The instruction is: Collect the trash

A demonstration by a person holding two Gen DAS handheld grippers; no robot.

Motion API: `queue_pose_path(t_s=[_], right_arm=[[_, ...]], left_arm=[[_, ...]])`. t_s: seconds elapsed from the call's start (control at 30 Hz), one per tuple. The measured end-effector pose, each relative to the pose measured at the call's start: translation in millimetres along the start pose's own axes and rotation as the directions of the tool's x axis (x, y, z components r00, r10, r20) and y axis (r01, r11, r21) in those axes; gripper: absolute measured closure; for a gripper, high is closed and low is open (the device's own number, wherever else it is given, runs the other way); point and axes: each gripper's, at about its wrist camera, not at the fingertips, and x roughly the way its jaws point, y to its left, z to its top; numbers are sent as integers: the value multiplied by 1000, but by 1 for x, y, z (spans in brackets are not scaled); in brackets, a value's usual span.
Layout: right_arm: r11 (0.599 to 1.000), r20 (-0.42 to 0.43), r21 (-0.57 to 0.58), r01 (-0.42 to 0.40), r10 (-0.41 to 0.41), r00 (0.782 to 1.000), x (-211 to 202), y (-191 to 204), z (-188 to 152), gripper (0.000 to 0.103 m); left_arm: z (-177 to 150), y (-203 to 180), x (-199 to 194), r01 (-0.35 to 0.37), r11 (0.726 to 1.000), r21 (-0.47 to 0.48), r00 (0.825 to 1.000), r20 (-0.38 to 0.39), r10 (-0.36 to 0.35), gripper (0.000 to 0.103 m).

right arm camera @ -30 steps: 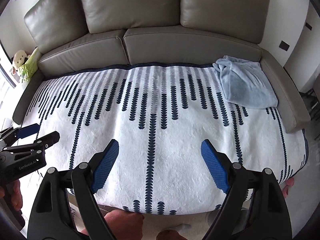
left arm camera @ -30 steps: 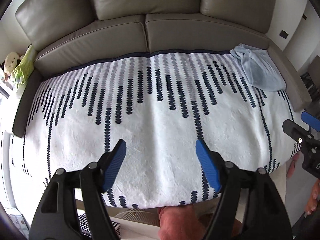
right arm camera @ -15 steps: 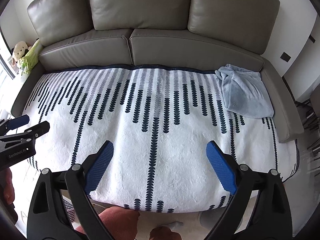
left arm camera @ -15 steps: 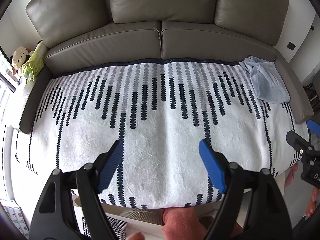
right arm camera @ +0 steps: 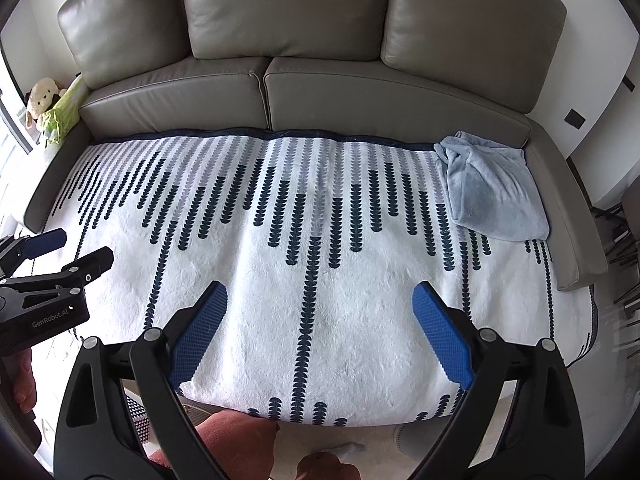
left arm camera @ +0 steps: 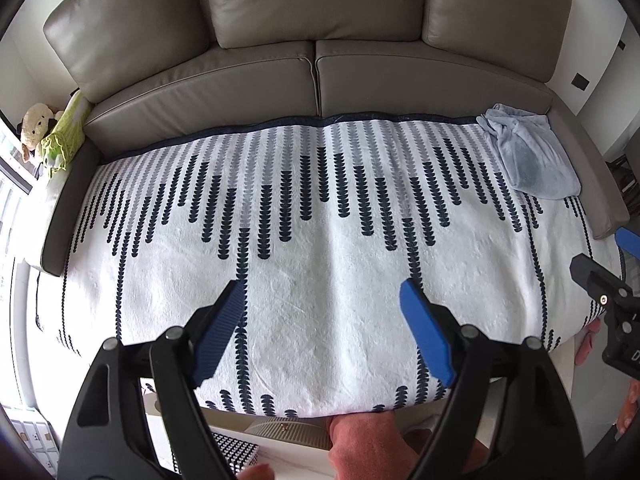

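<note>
**Both grippers lifted clear, no trash in sight**

Since the earlier frames, both grippers have pulled up and back from the sofa, so more of the back cushions shows, and their jaws have just been opening with nothing between them. Nearest the cameras, the left gripper and the right gripper stand wide apart and empty above the near edge of the patterned blanket. A knee of the person shows just below that edge. Spread smooth, the blanket covers most of the sofa seat. Farther off, a crumpled light-blue cloth lies on the blanket's far right corner, and a plush toy sits beyond the far left armrest. No wrapper, scrap or bin can be made out in either view, so the trash itself cannot be placed. Judging by the empty jaws, collecting has either not begun here or the next piece remains to be found.
</note>
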Motion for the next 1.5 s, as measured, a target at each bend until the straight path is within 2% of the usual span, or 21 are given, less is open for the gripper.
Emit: queue_pose_path(t_s=[0.5, 1.5], right_arm=[[1000, 1, -27, 0, 0, 1000, -3, 6, 2, 12], [998, 4, -54, -22, 22, 1000, -11, 10, 4, 12]], left_arm=[[2, 4, -5, -27, 1000, 5, 1000, 14, 27, 23], [0, 0, -8, -27, 1000, 7, 999, 22, 27, 23]])
